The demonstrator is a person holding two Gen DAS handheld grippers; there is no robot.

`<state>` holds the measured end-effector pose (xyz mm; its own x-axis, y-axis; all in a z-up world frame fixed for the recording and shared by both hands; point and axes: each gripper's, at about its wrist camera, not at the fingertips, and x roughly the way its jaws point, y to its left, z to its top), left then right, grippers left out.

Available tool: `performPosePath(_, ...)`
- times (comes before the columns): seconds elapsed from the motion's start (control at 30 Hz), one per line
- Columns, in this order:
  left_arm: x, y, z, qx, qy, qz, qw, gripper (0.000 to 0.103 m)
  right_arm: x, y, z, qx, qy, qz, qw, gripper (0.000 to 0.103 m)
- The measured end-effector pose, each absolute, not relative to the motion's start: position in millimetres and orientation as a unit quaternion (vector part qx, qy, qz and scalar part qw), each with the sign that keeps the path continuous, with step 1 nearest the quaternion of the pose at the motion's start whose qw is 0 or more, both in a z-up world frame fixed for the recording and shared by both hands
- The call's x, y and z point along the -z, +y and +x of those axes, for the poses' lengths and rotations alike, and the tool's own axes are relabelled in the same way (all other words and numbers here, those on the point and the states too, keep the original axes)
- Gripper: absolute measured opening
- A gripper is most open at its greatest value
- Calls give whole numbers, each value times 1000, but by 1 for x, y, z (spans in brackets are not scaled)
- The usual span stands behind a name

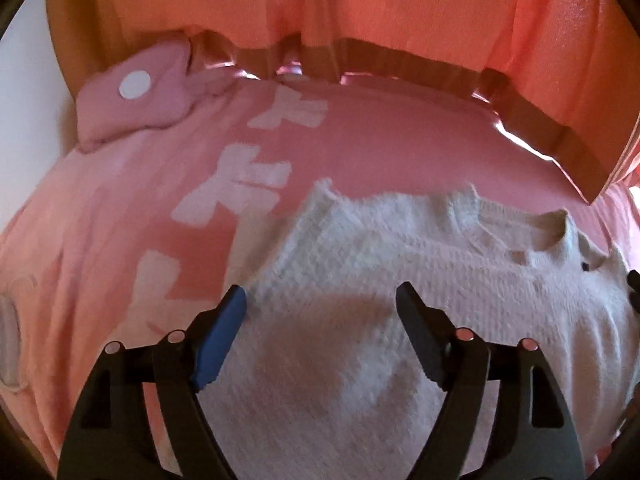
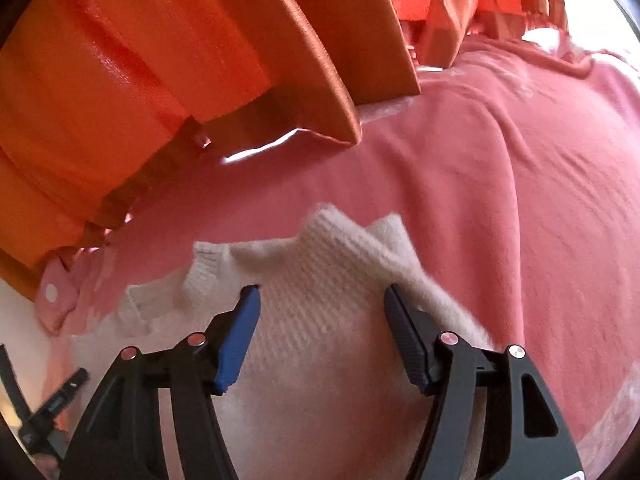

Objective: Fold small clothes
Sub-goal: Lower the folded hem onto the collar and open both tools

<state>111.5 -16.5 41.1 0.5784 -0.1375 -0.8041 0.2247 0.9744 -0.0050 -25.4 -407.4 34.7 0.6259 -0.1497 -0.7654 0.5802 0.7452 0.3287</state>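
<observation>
1. Orange pleated curtains are hanging behind a bed that is wearing a soft pink blanket with white block characters; a pink plush cushion with a white dot is lying at its far corner.
2. Spread on the blanket, a small cream knitted sweater is showing fuzzy, waffle-textured yarn and a ribbed neckline.
3. Hovering over the knit, the left gripper is standing with jaws spread, pinching nothing.
4. Likewise, the right gripper is standing spread and empty, with a raised fold of the sweater lying just beside its black finger.
5. Risk, judged: the loose knit is likely stretching or snagging on a pad, and a fingertip closing too deep is apt to be catching the blanket underneath, dragging both layers and spoiling the fold.
</observation>
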Motion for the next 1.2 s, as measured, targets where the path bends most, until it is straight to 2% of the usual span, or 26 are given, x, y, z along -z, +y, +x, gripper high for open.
performPosePath(0.07,-40,-15,116,93,449,47,887,81,-30,-403,-19,206,388,274,856,64)
performPosePath(0.27,-32,-8,131,79,467,37,880,82,-20,-391,-1,212,426,207,855,64)
performPosePath(0.4,-31,-10,134,75,471,34,878,82,-21,-390,0,217,424,211,854,63)
performPosePath(0.53,-29,-13,133,71,471,45,878,83,-22,-392,2,227,418,214,853,57)
performPosePath(0.97,-28,-15,134,72,475,49,876,85,-26,-387,6,222,411,212,858,53)
performPosePath(1.2,-26,-19,132,74,472,52,877,82,-25,-380,12,229,425,184,856,53)
